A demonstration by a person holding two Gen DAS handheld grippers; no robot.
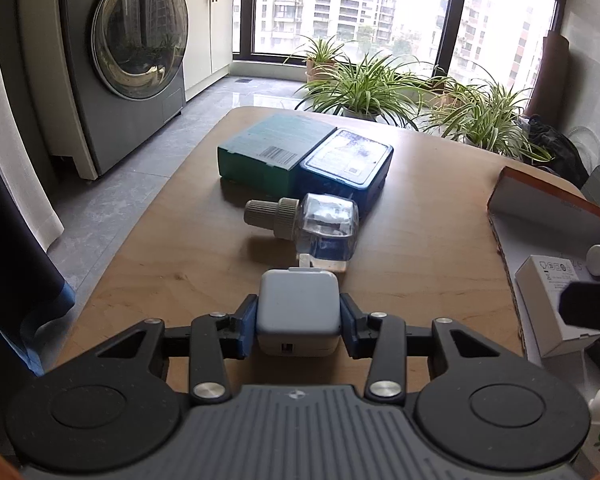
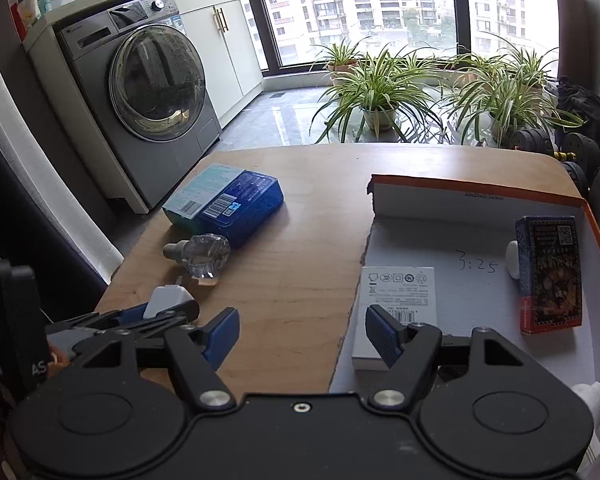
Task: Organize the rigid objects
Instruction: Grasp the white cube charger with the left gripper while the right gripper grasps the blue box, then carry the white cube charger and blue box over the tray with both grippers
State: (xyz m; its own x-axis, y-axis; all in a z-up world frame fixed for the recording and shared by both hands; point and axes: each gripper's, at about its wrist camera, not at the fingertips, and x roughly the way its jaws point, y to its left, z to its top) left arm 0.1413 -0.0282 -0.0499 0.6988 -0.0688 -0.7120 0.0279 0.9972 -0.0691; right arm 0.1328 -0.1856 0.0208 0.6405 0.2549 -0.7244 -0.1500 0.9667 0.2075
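Left gripper [image 1: 298, 322] clamped on white charger [image 1: 298, 310] near table's [image 1: 420, 216] left edge; right gripper [image 2: 302, 330] agape above bare wood beside tray's [image 2: 480, 200] torn edge.

A front-loading washing machine [image 2: 156, 108] is seen at the left, beside white cabinets [image 2: 224, 48]. Potted spider plants [image 2: 376, 88] are lined along the window [image 2: 360, 4] — dumbbells [image 2: 556, 146] at the right.

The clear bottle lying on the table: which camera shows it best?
The left wrist view: the clear bottle lies close and centred, its ribbed cap and the liquid inside plain. The right wrist view shows it small, off to the left.
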